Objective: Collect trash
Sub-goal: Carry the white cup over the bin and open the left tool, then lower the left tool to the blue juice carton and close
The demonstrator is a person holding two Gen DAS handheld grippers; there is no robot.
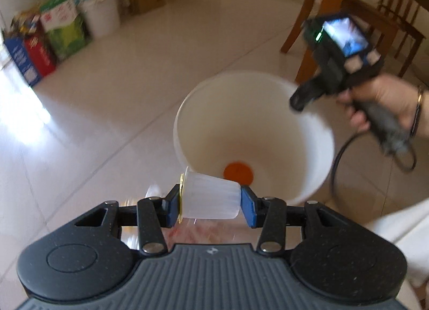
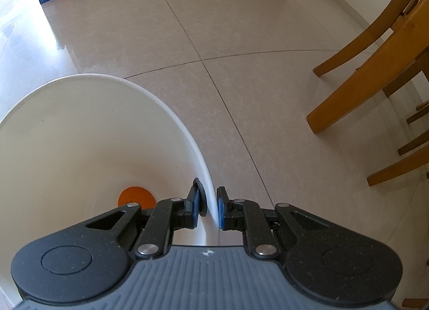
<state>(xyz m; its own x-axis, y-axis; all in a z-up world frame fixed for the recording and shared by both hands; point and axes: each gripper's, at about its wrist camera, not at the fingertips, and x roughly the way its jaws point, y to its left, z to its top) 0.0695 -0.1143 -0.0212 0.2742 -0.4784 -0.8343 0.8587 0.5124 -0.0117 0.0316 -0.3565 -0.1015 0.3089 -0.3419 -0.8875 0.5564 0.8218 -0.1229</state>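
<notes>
Cup clamped in left tool; label unreadable.

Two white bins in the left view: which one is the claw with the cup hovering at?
The near white bin, open with an orange disc on its bottom. The other white bin stands far off by the boxes. The left claw holds the plastic cup at its rim.

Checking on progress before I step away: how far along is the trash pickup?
Done: an orange piece already lies in the white bin. In hand: the left gripper clamps a clear cup near the rim, and the right gripper pinches the bin's wall. Left: dropping the cup in.
</notes>
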